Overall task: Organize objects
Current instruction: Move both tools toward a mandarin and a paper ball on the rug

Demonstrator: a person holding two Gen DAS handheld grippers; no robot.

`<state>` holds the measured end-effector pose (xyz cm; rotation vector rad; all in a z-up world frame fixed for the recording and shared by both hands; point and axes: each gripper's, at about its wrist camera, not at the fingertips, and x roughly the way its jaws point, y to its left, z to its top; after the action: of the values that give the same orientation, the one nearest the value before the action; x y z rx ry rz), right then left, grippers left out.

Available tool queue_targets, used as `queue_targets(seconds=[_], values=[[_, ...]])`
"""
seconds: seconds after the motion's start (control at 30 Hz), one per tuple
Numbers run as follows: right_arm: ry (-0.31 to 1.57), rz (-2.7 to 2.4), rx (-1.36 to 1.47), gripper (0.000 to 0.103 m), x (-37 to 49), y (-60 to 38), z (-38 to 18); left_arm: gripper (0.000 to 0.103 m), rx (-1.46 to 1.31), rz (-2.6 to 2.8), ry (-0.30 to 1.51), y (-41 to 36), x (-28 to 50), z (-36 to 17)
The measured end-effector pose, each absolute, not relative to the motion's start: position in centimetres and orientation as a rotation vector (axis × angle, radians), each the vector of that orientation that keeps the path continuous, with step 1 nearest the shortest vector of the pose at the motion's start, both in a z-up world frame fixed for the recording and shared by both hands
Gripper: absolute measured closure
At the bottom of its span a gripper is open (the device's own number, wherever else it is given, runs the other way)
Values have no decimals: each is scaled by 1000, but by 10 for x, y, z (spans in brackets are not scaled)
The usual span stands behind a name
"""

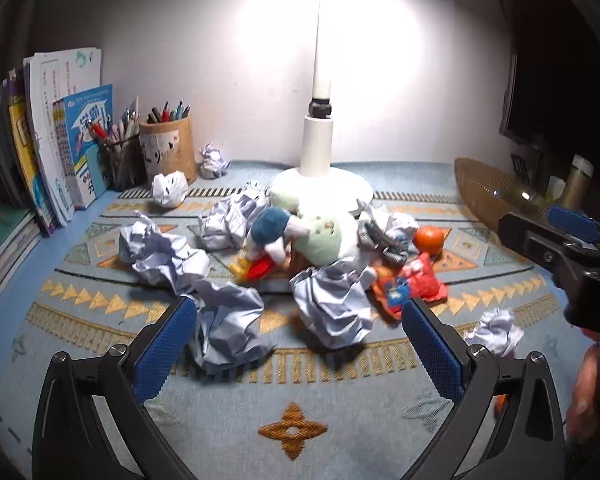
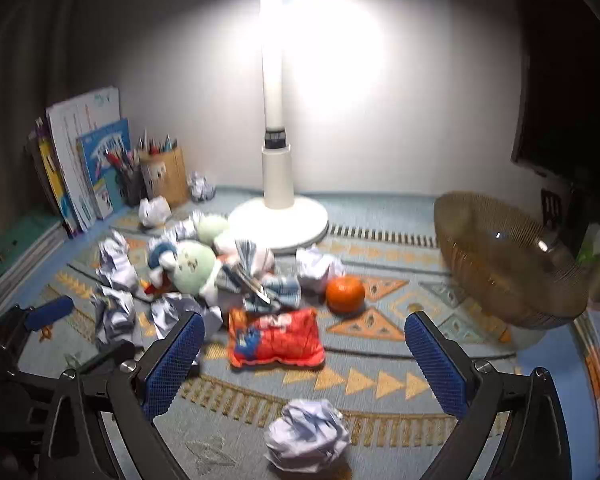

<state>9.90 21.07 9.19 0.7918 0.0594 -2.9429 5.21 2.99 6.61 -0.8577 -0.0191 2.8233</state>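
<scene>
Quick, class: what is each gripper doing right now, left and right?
Left gripper: open, holding nothing, above crumpled paper.
Right gripper: open, holding nothing, above the red packet.

Desk lamp glare overhead; dark, fisheye-warped corners.

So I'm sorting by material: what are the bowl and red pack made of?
Bowl: looks like amber ribbed glass or clear plastic; it is see-through with bright glints. Red pack: seemingly thin printed plastic film, glossy, puffed and crinkled at its edges.
</scene>
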Motion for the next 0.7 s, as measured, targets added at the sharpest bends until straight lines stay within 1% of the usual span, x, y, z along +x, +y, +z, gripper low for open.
queue_targets(seconds=[0.03, 0.07, 0.1, 0.13, 0.2, 0.23, 0.27, 0.3, 0.33, 0.4, 0.57, 0.63, 0.7], values=[[69, -2983, 690, 0, 109, 209, 98, 1, -818, 2817, -45, 34, 53, 67], [103, -3000, 668, 0, 114, 209, 97, 1, -787, 2807, -55, 39, 55, 66], [115, -2997, 733, 0, 112, 214, 90, 1, -800, 2809, 2, 49, 54, 60], [41, -2993, 778, 0, 114, 224, 83, 1, -805, 2803, 31, 59, 54, 55], [-87, -3007, 778, 0, 118, 248, 72, 1, -838, 2776, 86, 75, 55, 45], [-89, -3060, 786, 0, 119, 259, 67, 1, -843, 2778, 164, 83, 57, 45], [-45, -3103, 826, 0, 116, 267, 61, 1, -802, 2793, 210, 87, 62, 46], [-9, -3118, 876, 0, 112, 271, 52, 1, -784, 2790, 224, 89, 65, 47], [-14, -3112, 925, 0, 107, 275, 43, 1, -790, 2768, 220, 90, 66, 46], [-97, -3055, 1007, 0, 100, 285, 35, 1, -846, 2738, 180, 86, 62, 44], [-173, -3048, 1028, 0, 99, 297, 30, 1, -958, 2702, -8, 66, 48, 35], [-187, -3063, 1032, 0, 100, 299, 30, 1, -940, 2702, -10, 67, 51, 35], [-188, -3061, 1023, 0, 100, 299, 32, 1, -926, 2715, 34, 72, 54, 36]])
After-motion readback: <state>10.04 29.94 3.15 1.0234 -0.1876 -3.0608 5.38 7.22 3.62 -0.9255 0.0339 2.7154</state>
